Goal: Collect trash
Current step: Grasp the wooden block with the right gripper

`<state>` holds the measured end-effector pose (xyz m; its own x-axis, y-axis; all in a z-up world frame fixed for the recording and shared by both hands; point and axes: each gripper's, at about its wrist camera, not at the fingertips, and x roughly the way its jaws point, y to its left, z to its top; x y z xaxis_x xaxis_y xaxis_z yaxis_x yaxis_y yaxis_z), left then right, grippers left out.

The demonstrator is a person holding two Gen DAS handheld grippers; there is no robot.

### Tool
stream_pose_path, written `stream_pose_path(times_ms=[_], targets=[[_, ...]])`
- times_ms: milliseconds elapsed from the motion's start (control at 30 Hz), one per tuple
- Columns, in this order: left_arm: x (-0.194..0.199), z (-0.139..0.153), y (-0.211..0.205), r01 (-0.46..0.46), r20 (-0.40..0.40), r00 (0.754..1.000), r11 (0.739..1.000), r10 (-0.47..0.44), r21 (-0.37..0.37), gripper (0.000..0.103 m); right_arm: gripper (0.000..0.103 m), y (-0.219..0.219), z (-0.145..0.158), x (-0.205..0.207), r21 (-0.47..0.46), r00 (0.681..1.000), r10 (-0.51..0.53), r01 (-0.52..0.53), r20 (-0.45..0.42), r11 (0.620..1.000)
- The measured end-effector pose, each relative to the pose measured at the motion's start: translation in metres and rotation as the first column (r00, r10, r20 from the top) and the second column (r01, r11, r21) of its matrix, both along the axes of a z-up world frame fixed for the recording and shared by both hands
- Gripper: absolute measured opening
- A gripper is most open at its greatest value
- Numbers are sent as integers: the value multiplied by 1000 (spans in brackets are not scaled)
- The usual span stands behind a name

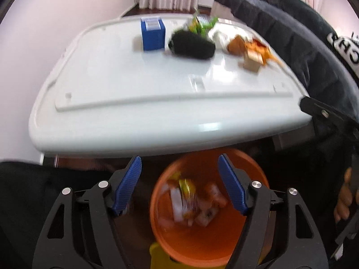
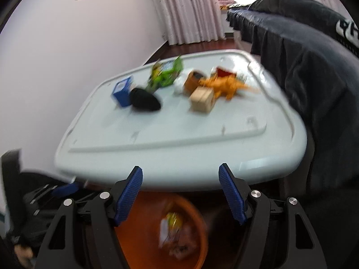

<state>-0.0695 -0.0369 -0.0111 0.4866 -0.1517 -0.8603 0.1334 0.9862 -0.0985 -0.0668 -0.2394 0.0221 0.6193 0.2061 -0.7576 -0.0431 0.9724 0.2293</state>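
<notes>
An orange bucket (image 1: 202, 242) stands on the floor below the near edge of the white table (image 1: 134, 112), with several wrappers (image 1: 188, 199) lying inside. My left gripper (image 1: 179, 163) hangs open above the bucket with nothing between its blue pads. In the right wrist view my right gripper (image 2: 180, 174) is open and empty too, over the same bucket (image 2: 139, 242) and the table (image 2: 179, 139) edge. At the far side of the table lie a green wrapper (image 2: 166, 72), a white crumpled wrapper (image 2: 180, 83) and orange packaging (image 2: 226, 84).
Also on the table: a blue box (image 2: 122, 90), a black fuzzy object (image 2: 144, 100), a wooden block (image 2: 202, 100) and a brown cup (image 2: 193, 80). A dark jacket (image 2: 314, 89) hangs at the table's right side. A hand (image 1: 344, 199) shows at the right edge.
</notes>
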Motion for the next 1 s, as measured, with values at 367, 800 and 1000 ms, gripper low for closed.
stream_pose_path(times_ms=[367, 800, 1000], targets=[[9, -18, 4, -22, 39, 999, 1000, 23, -11, 70, 69, 0, -37, 124, -8, 982, -173, 173, -71, 985], [9, -22, 14, -52, 36, 998, 998, 53, -28, 70, 41, 21, -65, 144, -186, 971, -235, 224, -35, 957], [6, -21, 13, -54, 67, 996, 998, 55, -15, 70, 35, 23, -67, 136, -241, 978, -206, 203, 10, 949]])
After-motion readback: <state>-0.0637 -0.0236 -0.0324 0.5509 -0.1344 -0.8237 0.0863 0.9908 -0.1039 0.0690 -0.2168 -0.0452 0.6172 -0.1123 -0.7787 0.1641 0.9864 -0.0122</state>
